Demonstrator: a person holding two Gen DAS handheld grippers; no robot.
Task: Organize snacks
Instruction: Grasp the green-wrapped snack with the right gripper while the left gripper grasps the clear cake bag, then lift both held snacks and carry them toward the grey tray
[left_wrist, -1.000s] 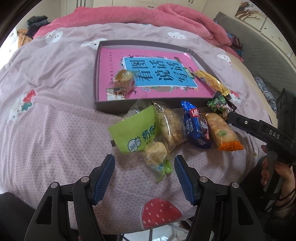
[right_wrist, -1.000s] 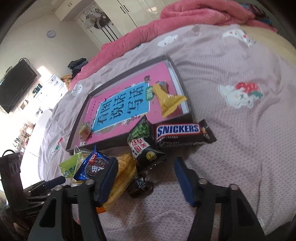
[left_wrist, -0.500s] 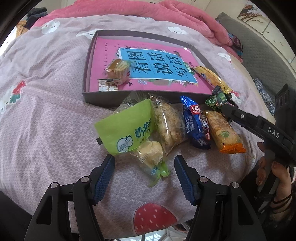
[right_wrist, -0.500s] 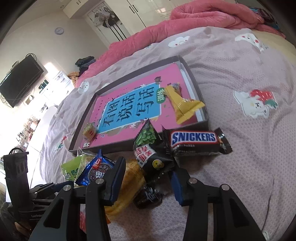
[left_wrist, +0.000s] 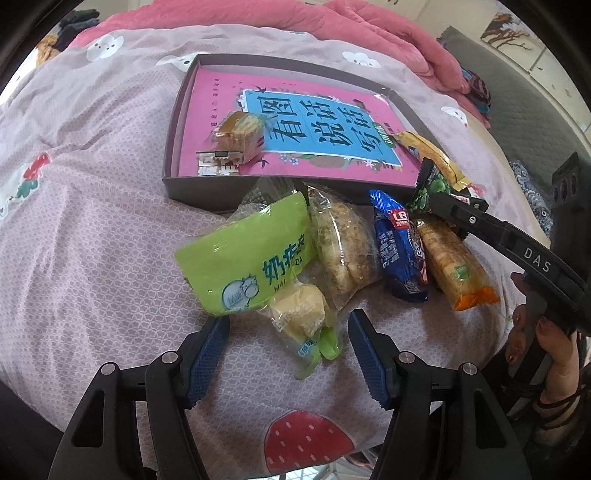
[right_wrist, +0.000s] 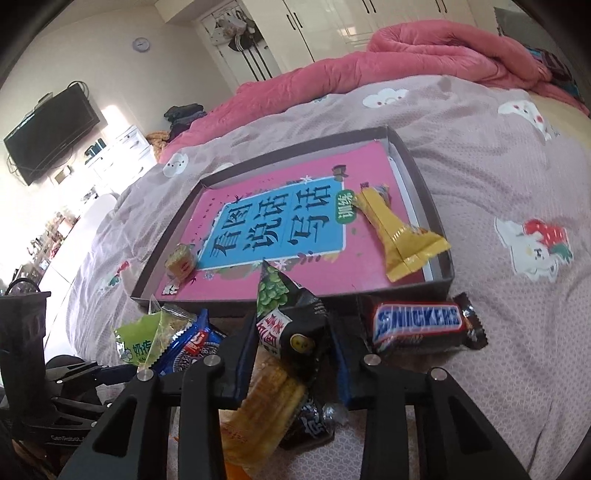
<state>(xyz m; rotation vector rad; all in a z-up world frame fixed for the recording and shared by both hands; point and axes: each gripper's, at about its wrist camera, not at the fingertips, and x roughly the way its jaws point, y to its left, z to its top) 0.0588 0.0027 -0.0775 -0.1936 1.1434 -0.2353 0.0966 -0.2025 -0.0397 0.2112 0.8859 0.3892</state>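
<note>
one green pea packet (right_wrist: 291, 325) is being clenched by the right gripper (right_wrist: 293, 345); next, lifting it into the box (right_wrist: 439, 236); left gripper (left_wrist: 288, 345) is waiting released.

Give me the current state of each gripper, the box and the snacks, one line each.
Left gripper: open, jaws either side of the small yellow snack.
Right gripper: shut on the green pea packet.
Box: open, a pink book lining it.
Yellow wrapper: inside the box.
Small cake: inside the box.
Snickers bar: on the bed, outside the box.
Green bag: on the bed, sealed.
</note>
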